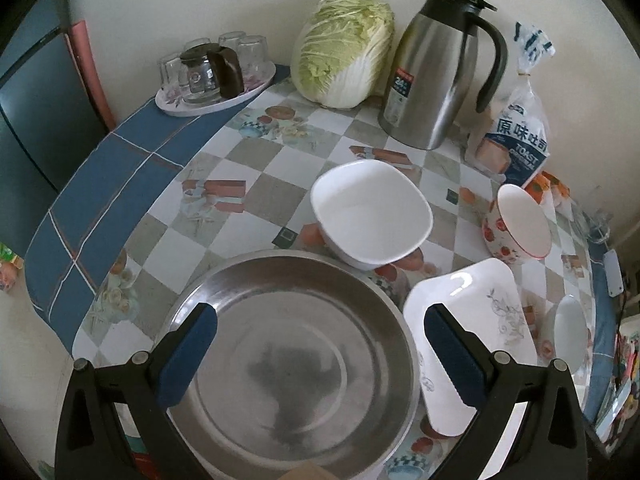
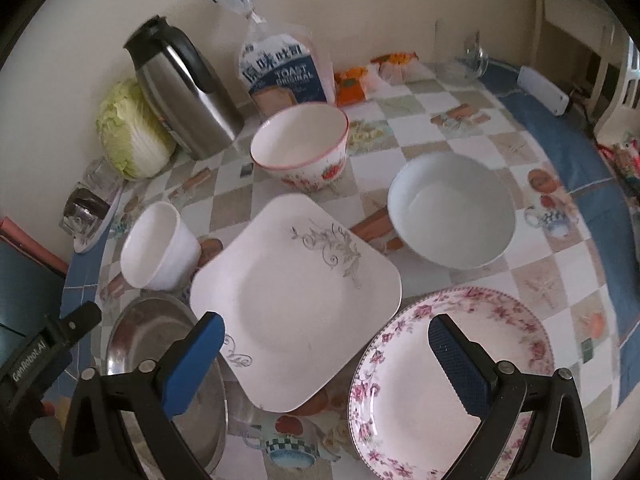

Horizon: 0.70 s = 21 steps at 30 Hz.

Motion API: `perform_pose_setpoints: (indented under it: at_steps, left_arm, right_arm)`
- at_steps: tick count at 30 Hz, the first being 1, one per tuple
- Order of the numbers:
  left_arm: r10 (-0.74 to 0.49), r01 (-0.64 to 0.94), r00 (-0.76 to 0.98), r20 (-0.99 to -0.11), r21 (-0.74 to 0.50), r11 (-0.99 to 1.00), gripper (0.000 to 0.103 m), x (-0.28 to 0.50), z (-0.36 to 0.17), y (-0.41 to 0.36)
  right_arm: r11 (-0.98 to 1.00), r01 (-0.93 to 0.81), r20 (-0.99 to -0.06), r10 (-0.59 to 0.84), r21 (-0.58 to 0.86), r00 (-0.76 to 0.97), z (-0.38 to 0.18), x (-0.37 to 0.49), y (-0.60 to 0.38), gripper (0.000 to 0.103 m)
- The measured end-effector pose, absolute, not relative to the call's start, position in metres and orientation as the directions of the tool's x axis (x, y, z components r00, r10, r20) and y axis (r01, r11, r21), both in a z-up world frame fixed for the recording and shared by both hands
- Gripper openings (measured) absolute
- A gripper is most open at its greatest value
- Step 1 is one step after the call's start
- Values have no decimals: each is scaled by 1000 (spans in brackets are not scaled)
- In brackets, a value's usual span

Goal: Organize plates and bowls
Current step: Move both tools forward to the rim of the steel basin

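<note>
Right wrist view: square plate (image 2: 296,300) at frame centre, its near-left corner overlapping the steel plate (image 2: 160,360) at lower left; floral plate (image 2: 452,380) lower right. Three bowls beyond: white bowl (image 2: 160,248), strawberry bowl (image 2: 302,146), pale bowl (image 2: 452,212). Right gripper (image 2: 324,364) spread wide, empty; left gripper (image 1: 320,352) likewise, above the steel plate. Nothing stacked: likely the opening step. Next: choose a plate rim and close on it squarely. Kettle (image 2: 180,88) and cabbage (image 2: 132,136) sit upper left.

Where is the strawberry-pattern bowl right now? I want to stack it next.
In the right wrist view the strawberry-pattern bowl stands upright toward the back of the table, just in front of the toast bag and behind the square plate.
</note>
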<state>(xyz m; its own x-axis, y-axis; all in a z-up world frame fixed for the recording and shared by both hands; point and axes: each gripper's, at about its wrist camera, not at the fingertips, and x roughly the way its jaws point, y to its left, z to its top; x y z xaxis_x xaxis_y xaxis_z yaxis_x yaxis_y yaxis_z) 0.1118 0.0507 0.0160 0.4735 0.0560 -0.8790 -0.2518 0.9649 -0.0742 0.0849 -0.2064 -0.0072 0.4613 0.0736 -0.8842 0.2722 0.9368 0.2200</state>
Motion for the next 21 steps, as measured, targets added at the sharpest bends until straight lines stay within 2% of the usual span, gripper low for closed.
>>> perform_pose_setpoints:
  at_steps: [3, 8, 21]
  left_arm:
    - [67, -263, 497, -865, -76, 962, 103, 110, 17, 59]
    - [38, -292, 540, -841, -145, 945, 103, 103, 20, 85]
    - [115, -482, 528, -841, -186, 857, 103, 81, 6, 158]
  right_arm:
    - [931, 277, -887, 91, 237, 453, -16, 84, -206, 103]
    - [925, 266, -879, 125, 271, 461, -24, 76, -202, 103]
    - [948, 163, -890, 184, 272, 417, -34, 75, -156, 103]
